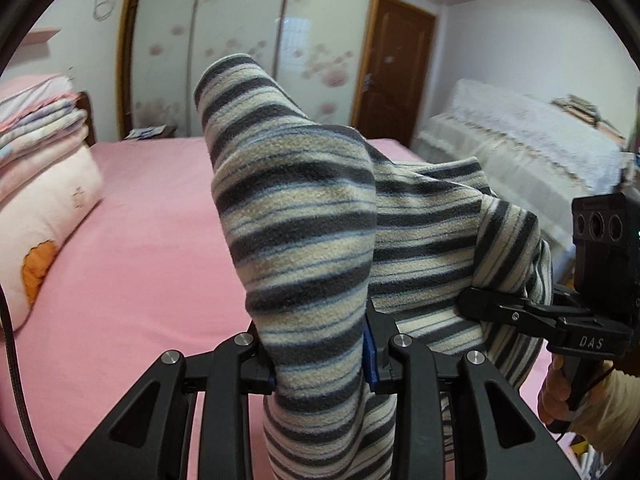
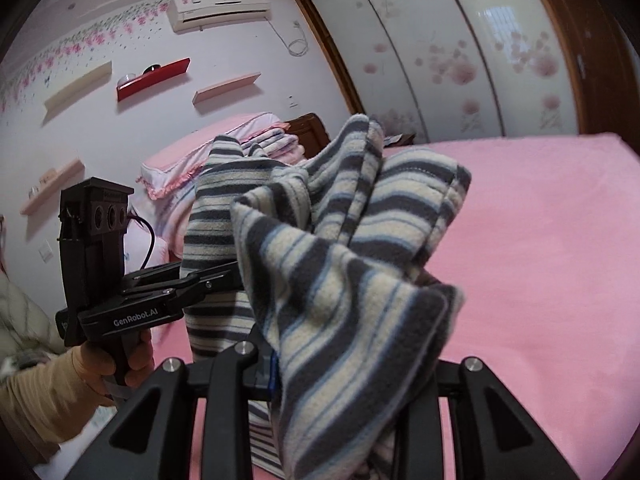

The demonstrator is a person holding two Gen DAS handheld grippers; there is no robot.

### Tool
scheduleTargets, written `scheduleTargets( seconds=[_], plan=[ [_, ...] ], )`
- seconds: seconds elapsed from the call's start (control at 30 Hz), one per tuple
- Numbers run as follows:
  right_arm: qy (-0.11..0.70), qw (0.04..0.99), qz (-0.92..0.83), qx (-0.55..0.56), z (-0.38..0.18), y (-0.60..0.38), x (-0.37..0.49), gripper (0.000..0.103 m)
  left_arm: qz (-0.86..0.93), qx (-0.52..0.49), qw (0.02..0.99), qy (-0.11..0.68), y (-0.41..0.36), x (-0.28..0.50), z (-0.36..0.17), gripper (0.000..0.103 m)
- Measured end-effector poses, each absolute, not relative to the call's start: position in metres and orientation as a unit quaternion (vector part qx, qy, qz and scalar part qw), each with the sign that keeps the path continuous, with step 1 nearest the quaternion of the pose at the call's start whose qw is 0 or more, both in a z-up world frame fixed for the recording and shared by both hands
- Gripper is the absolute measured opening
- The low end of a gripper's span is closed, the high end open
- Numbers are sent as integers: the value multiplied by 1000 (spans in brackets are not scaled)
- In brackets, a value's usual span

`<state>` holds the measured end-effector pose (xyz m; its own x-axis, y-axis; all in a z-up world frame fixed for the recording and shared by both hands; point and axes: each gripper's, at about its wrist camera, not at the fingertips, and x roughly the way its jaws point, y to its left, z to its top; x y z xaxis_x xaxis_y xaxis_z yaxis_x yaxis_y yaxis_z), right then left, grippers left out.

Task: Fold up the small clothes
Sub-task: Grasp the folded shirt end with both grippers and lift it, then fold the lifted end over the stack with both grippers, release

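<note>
- A wide bed under a smooth pink fleece sheet [image 1: 152,208] fills the room below you; it is the surface you will fold on.
- Behind it stands a sliding wardrobe with frosted doors printed with pink flowers [image 1: 240,40], beside a brown wooden door [image 1: 394,68].
- A stack of folded pink and white quilts [image 1: 40,120] sits at the head of the bed.
- The task's thing, a striped fleece garment in grey, cream and pale blue [image 1: 304,208], hangs in the air above the sheet, bunched and draped between your two tools.
- Your left tongs [image 1: 320,368] are clamped on one gathered fold of it; the cloth fills the gap between the blue-edged pads.
- Your right tongs [image 2: 320,376] are clamped on another bunch of the same garment, cloth spilling over them.
- Judging by this, you are at the lift-and-spread step: nothing is folded yet.
- The next move likely calls for drawing your hands apart to pull the cloth taut, then laying it flat on the sheet.
- Readable writing: "DAS" on the right tool's side in the left view, and "GenRobot.AI" on the left tool's side in the right view.
</note>
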<state>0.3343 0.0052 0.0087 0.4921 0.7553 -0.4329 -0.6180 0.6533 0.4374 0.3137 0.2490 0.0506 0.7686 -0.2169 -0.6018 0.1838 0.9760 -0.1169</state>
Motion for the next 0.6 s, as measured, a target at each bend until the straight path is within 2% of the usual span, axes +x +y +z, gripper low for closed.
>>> scheduleTargets(
  seconds=[0.17, 0.3, 0.5, 0.6],
  plan=[
    [338, 835, 404, 160, -40, 66, 393, 31, -78, -11, 926, 370, 297, 379, 17, 29],
    [377, 813, 393, 203, -93, 105, 445, 31, -58, -8, 913, 403, 323, 439, -30, 29],
    [419, 811, 358, 197, -157, 135, 510, 30, -27, -29, 896, 442, 357, 508, -119, 29],
    [430, 817, 342, 175, -179, 138, 533, 30, -20, -29, 897, 441, 354, 532, -144, 29]
  ],
)
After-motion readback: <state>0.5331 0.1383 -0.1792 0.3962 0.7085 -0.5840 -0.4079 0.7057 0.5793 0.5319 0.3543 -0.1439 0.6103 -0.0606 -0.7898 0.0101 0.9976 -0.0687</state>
